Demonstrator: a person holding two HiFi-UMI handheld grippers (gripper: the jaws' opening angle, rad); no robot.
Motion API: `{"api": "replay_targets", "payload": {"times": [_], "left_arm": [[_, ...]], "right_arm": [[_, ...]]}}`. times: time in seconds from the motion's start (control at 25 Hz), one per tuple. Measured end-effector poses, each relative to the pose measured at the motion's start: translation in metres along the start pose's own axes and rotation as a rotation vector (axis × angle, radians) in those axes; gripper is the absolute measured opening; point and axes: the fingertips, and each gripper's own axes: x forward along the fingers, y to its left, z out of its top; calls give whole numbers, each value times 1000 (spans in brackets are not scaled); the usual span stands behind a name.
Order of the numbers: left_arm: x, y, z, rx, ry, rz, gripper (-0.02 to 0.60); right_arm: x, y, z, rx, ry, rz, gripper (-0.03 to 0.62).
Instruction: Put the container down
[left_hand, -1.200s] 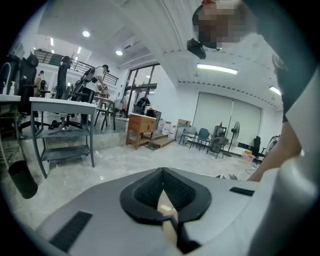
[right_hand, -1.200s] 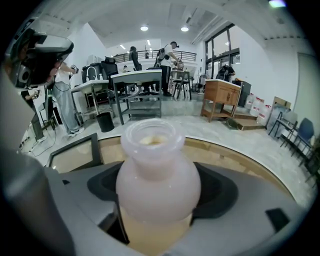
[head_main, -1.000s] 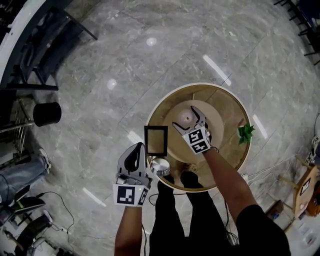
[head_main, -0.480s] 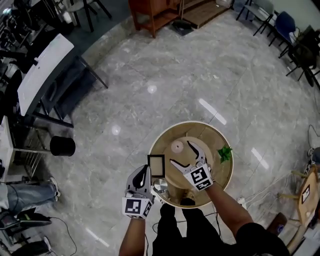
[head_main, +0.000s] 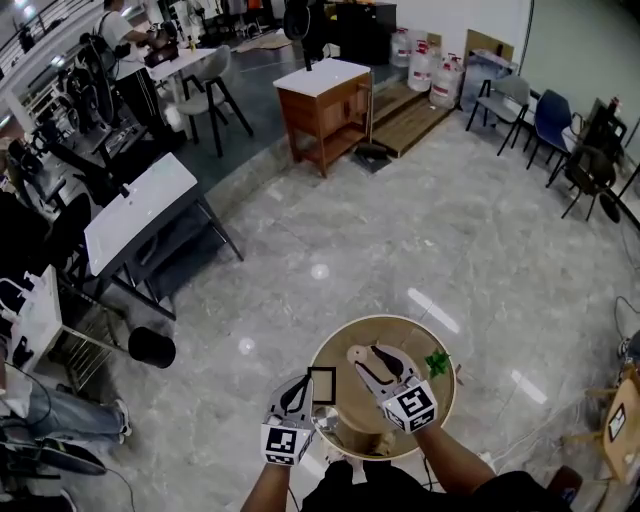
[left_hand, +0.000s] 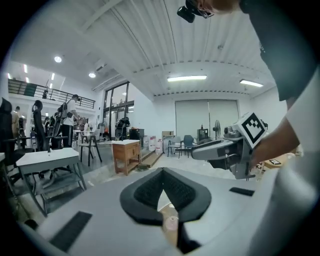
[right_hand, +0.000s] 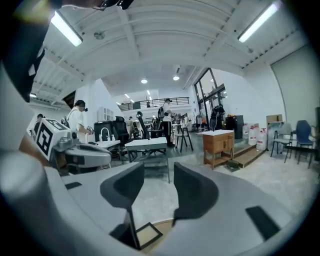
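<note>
While the right tongs (head_main: 366, 360) are closing with nothing between them, the small pale container (head_main: 353, 353) stands on the round wooden desk (head_main: 400, 345) just beside their tips. The left tongs (head_main: 302, 388) are pressed together, empty, beside a black-rimmed square tray (head_main: 323, 386). Glossy grey stone floor (head_main: 420, 230) spreads ahead of both toward a wooden cabinet (head_main: 322, 100).

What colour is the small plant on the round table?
The plant is green, best seen in the head view.
</note>
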Motion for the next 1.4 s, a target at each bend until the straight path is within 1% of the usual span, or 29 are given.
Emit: {"api": "replay_targets", "payload": {"times": [0.12, 0.28, 0.36, 0.48, 0.64, 0.88, 1.12, 1.4], "left_arm": [[-9, -1, 13, -4, -16, -7, -5], [-16, 1, 39, -45, -80, 19, -5], [-18, -6, 49, -48, -104, 13, -5], [-21, -21, 57, -36, -116, -14, -5], [-30, -36, 60, -39, -125, -33, -5], [-34, -49, 63, -53, -128, -47, -5], [-32, -48, 68, -38, -131, -56, -5], [-36, -56, 69, -31, -143, -49, -5]], "right_arm": [[-13, 15, 28, -33, -46, 38, 143], [-32, 32, 56, -107, -85, 68, 35], [-43, 37, 64, -125, -94, 78, 0], [-59, 40, 73, -151, -111, 73, 0], [-78, 39, 80, -172, -135, 26, 0], [-89, 32, 88, -174, -160, -33, -2], [-86, 27, 96, -148, -197, -51, 0], [-95, 23, 92, -160, -199, -70, 0]]}}
